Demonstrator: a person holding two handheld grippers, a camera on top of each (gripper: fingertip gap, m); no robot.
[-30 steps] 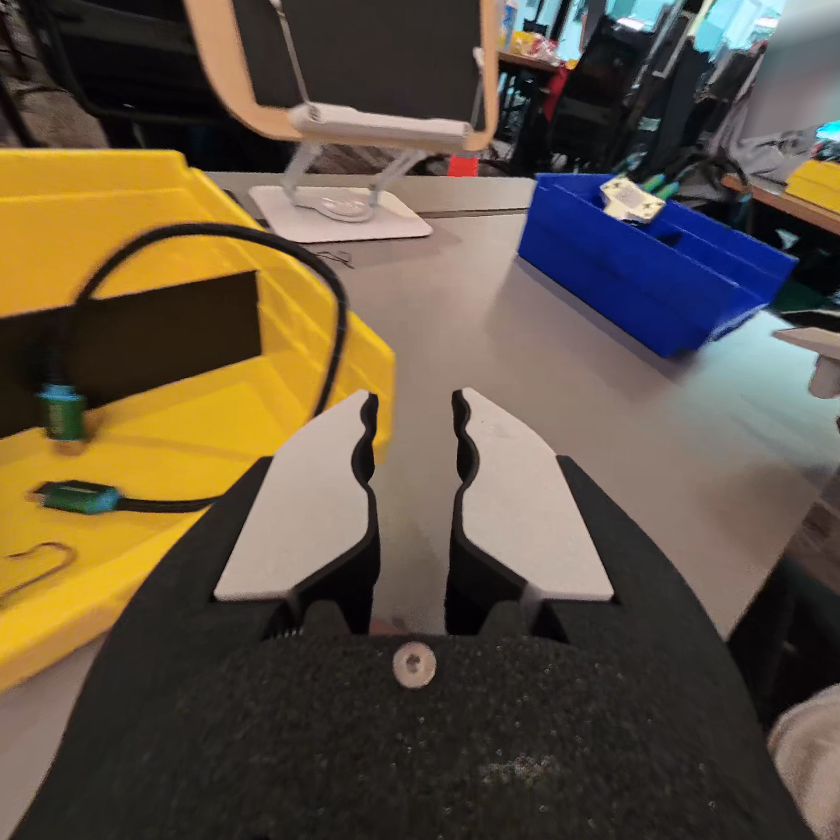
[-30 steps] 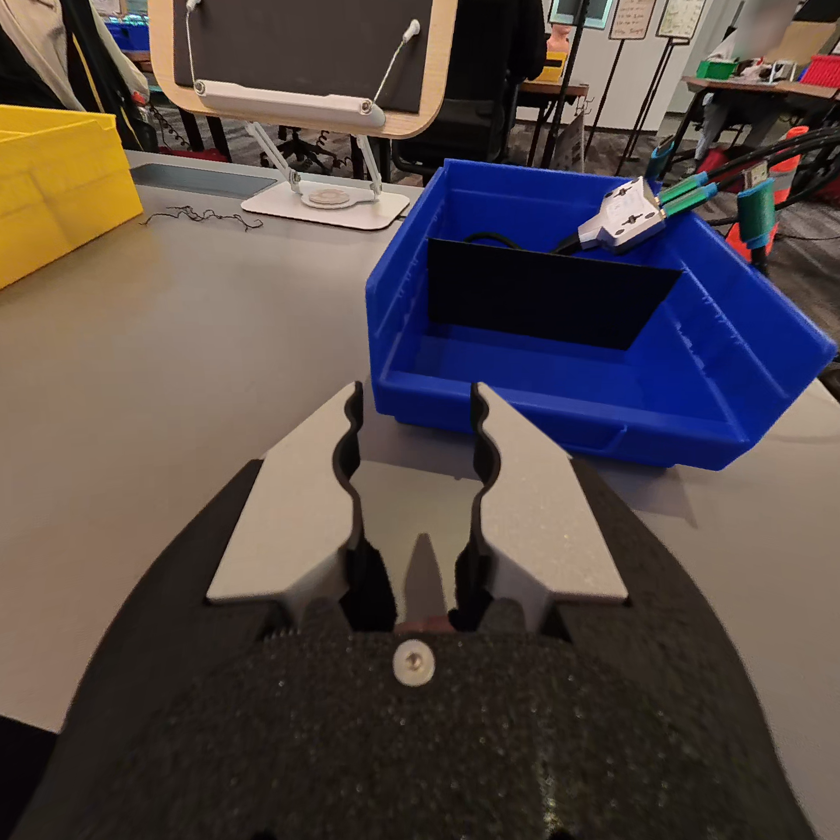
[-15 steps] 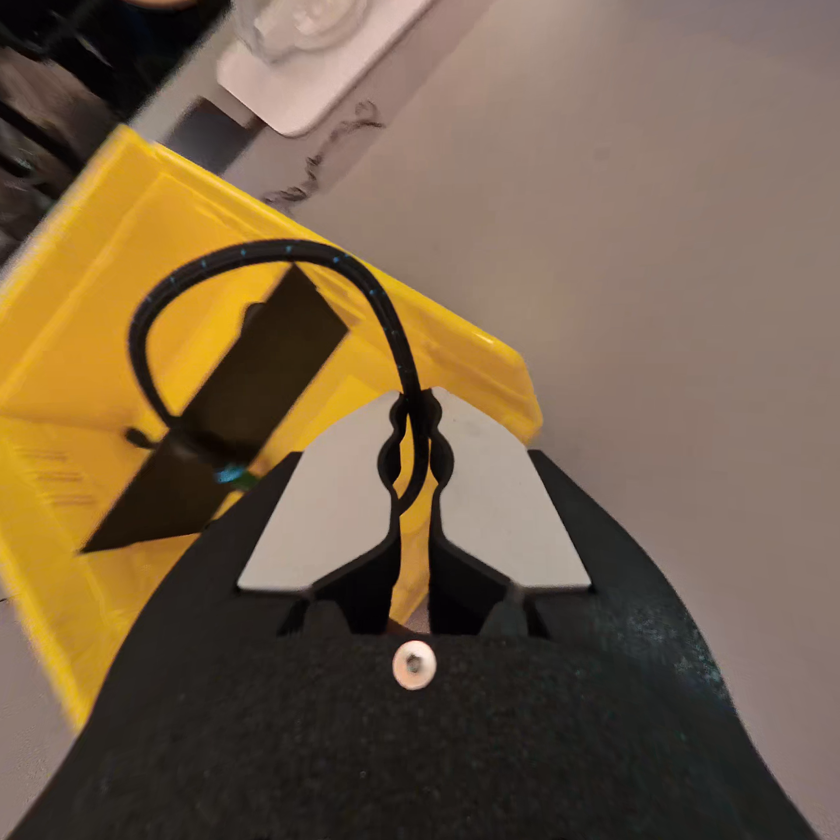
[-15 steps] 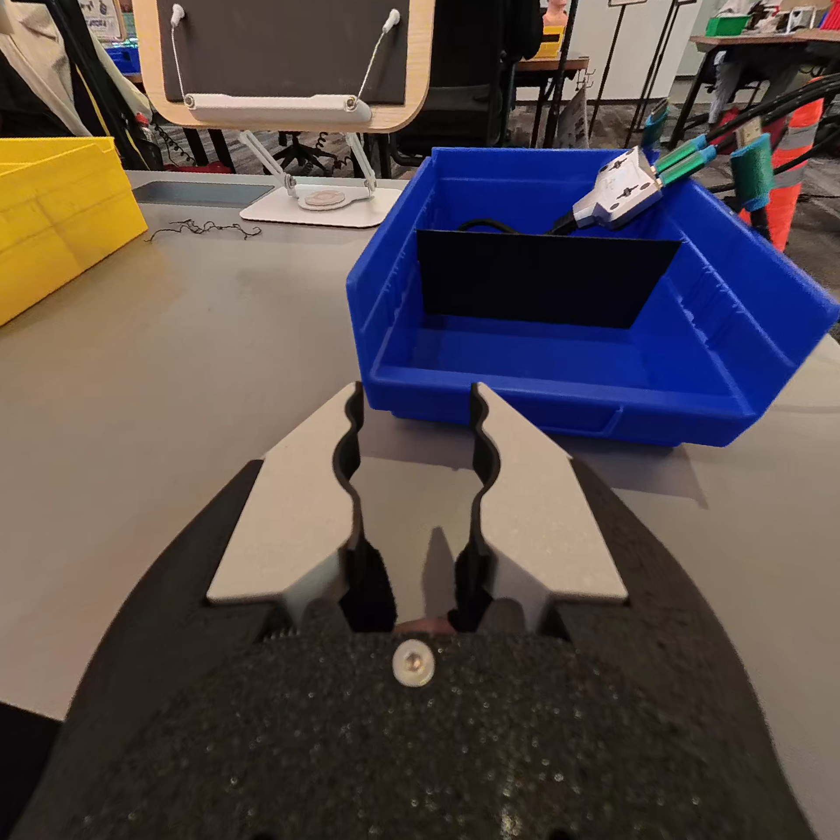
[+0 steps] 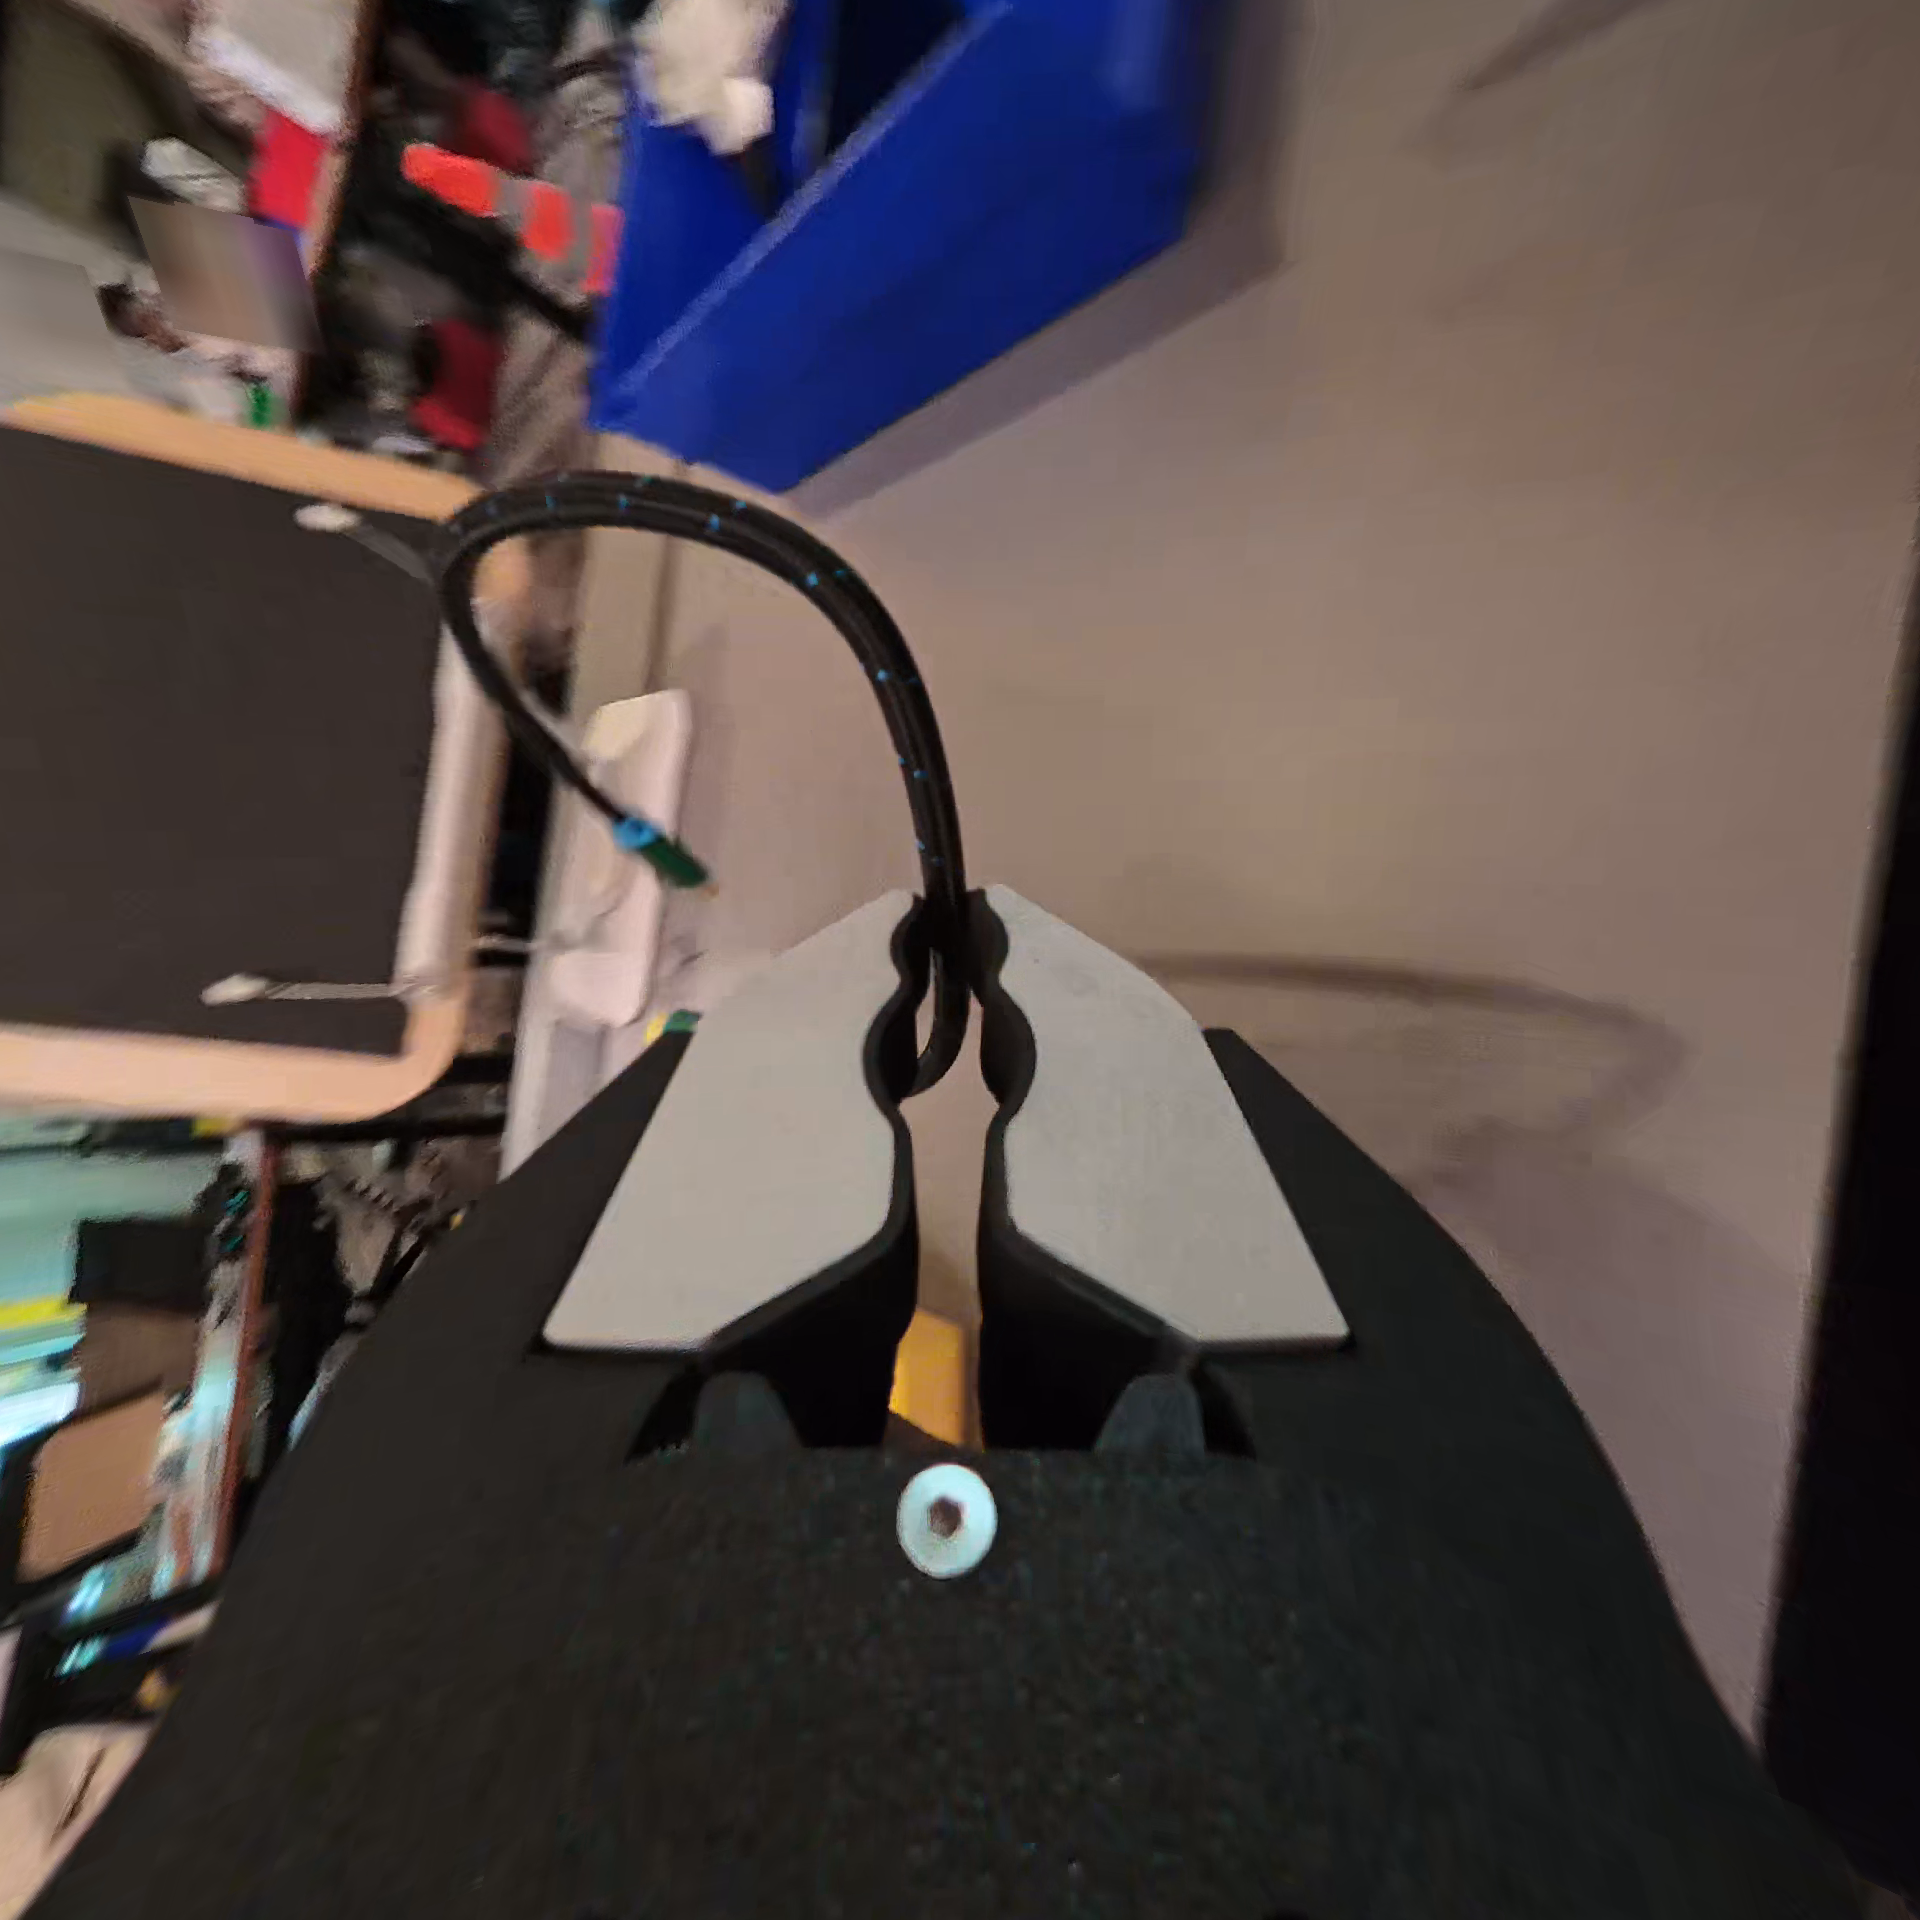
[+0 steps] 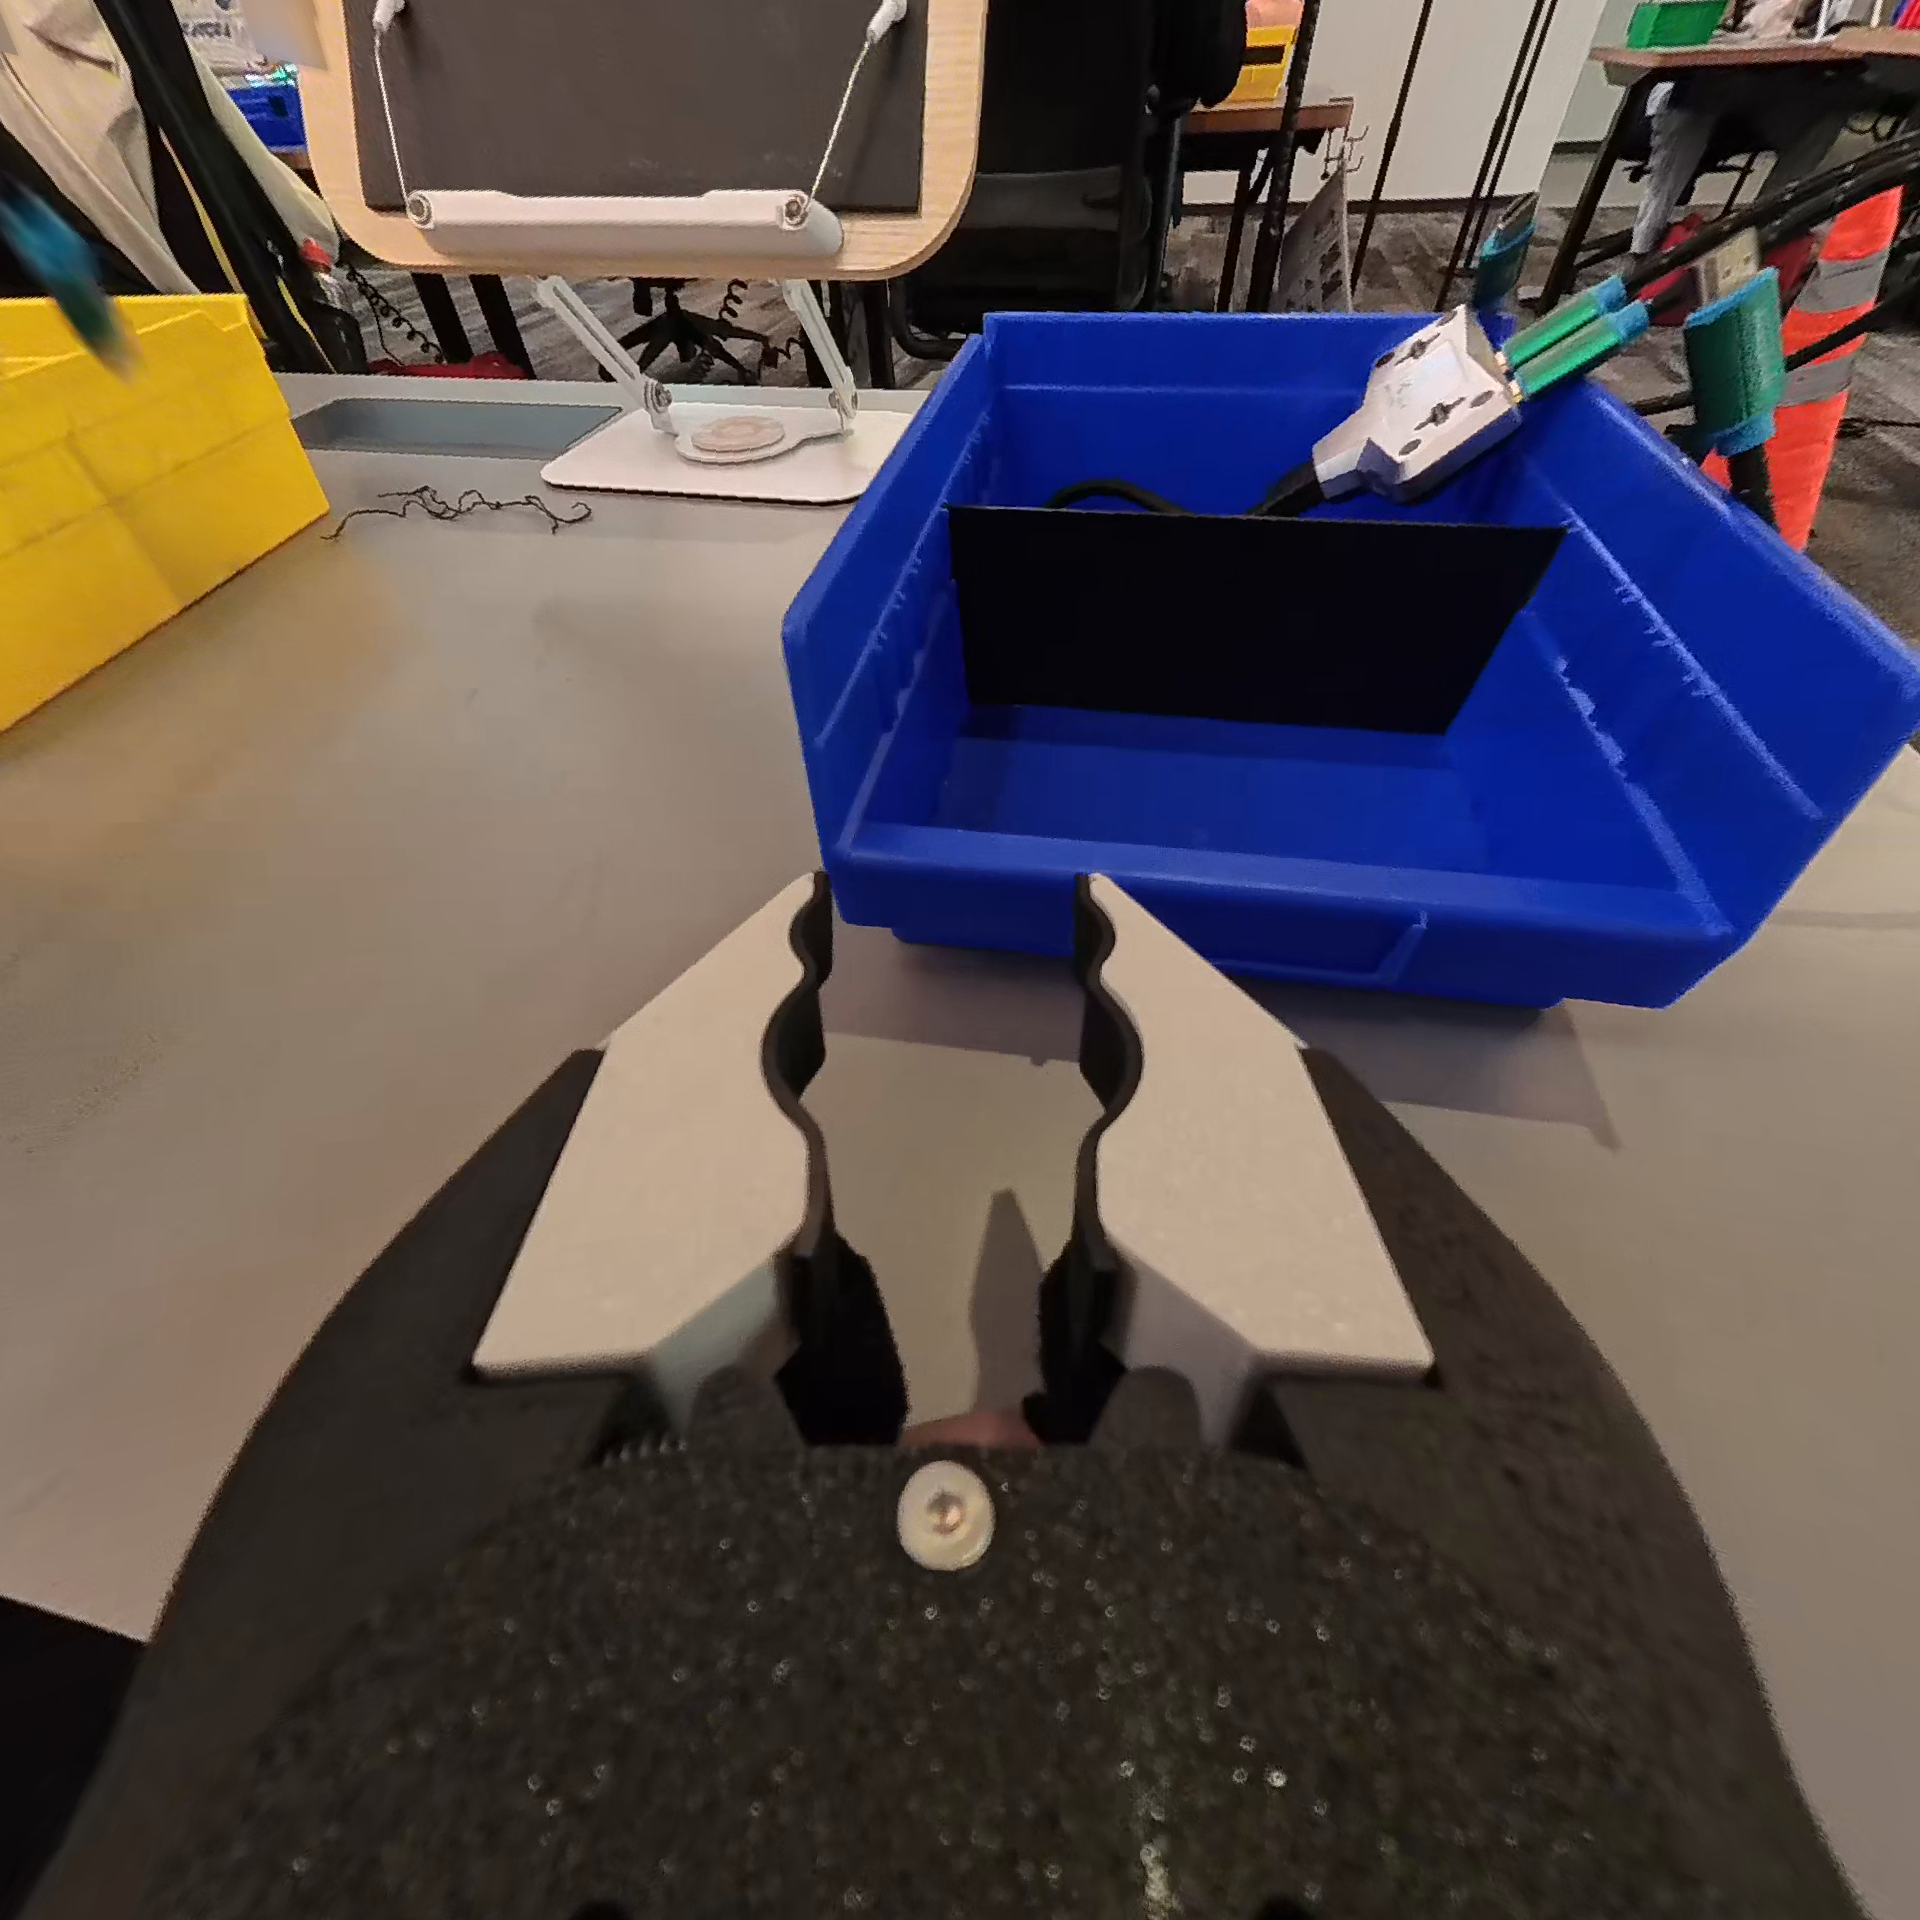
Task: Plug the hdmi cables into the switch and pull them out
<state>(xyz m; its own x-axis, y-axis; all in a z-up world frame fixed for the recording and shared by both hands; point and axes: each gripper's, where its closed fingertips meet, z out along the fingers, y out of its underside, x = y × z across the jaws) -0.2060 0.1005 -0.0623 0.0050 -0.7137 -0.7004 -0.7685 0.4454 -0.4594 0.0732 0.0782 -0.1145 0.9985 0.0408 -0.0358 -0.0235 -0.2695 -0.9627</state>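
My left tongs (image 5: 940, 914) pinch the limp, light cable (image 5: 831, 592) mid-length, its plug (image 5: 665, 857) dangling, better held there; right tongs (image 6: 951, 904) gape empty before the bin (image 6: 1351, 914) holding the switch (image 6: 1418, 421).

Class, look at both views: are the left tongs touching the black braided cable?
Touching. The left wrist view shows the left tongs shut on the black braided cable, which is pinched between their tips and arcs away to its green plug.

Even indoor light, soft shadows, left wrist view motion-blurred, perhaps rotated, wide-angle edge distortion
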